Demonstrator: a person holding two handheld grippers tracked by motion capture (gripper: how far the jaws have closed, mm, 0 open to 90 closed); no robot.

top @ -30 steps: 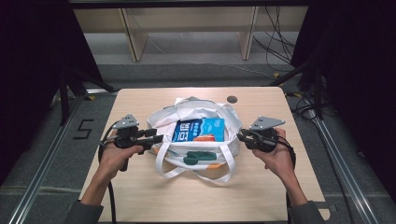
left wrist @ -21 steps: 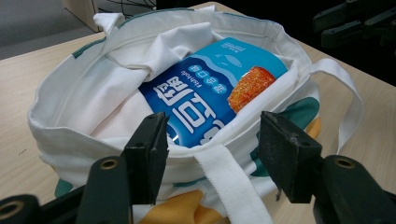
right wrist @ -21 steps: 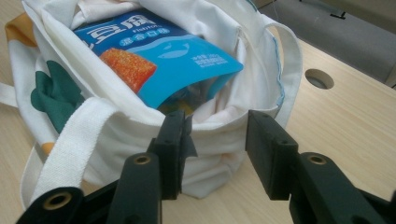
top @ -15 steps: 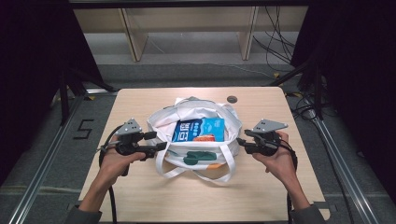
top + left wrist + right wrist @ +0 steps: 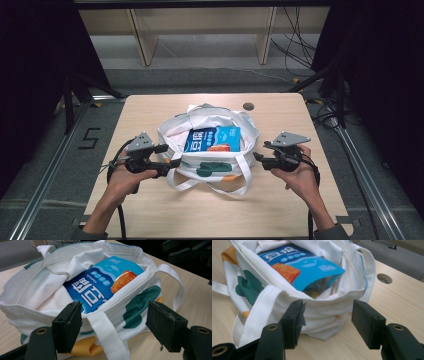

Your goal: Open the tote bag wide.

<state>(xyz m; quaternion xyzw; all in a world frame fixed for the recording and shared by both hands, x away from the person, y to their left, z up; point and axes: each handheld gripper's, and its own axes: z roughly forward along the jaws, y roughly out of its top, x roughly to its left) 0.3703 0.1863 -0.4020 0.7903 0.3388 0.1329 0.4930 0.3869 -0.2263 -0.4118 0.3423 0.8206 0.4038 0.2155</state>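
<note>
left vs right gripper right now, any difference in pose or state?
The left gripper sits at the left side of the white tote bag, its jaws straddling a strap; the right gripper sits at the opposite side, its jaws facing the bag's rim with a small gap. The left gripper's lower jaw tip nearly meets the cloth; the right gripper stands clear. Both are open, hold nothing, and point inward at the bag.

From here I see a pale wooden counter [image 5: 150, 107] on a grey floor [image 5: 200, 80], a "5" [image 5: 89, 138] marked at its left. Wooden furniture legs [image 5: 142, 42] and trailing cables [image 5: 295, 50] lie beyond; both sides are dark.
</note>
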